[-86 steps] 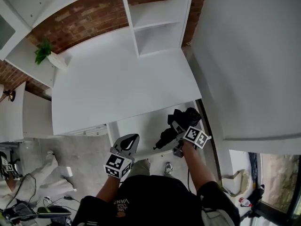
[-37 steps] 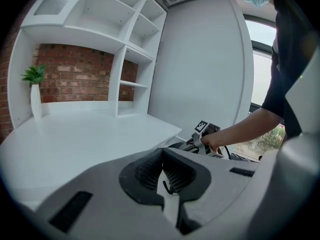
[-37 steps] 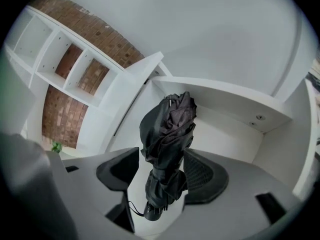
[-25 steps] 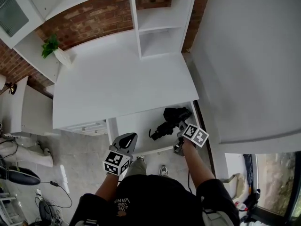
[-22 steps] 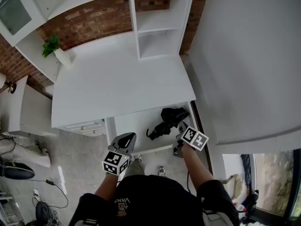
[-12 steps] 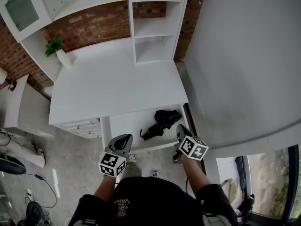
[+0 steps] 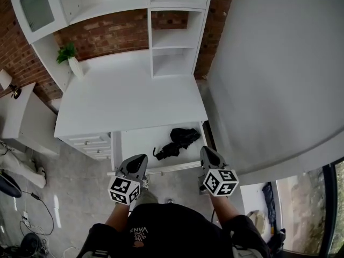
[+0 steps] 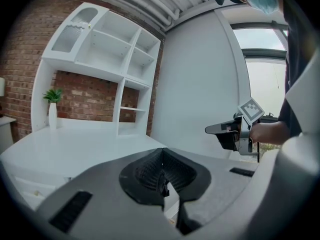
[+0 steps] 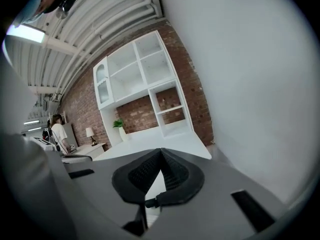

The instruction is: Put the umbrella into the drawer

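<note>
The black folded umbrella lies inside the open white drawer under the desk, its handle pointing left. In the head view both grippers hover in front of the drawer's front edge, apart from the umbrella. My left gripper is shut and empty, and its pads meet in the left gripper view. My right gripper is shut too, with nothing between its jaws. The right gripper also shows in the left gripper view, held level by a hand.
The white desk top carries a potted plant at its back left. A white shelf unit stands against the brick wall. A large white panel rises on the right. Small closed drawers sit left of the open one.
Both grippers have drawn back from the drawer and risen. The right gripper has left the umbrella, which stays lying in the drawer. The head view has lifted to show more shelves.
</note>
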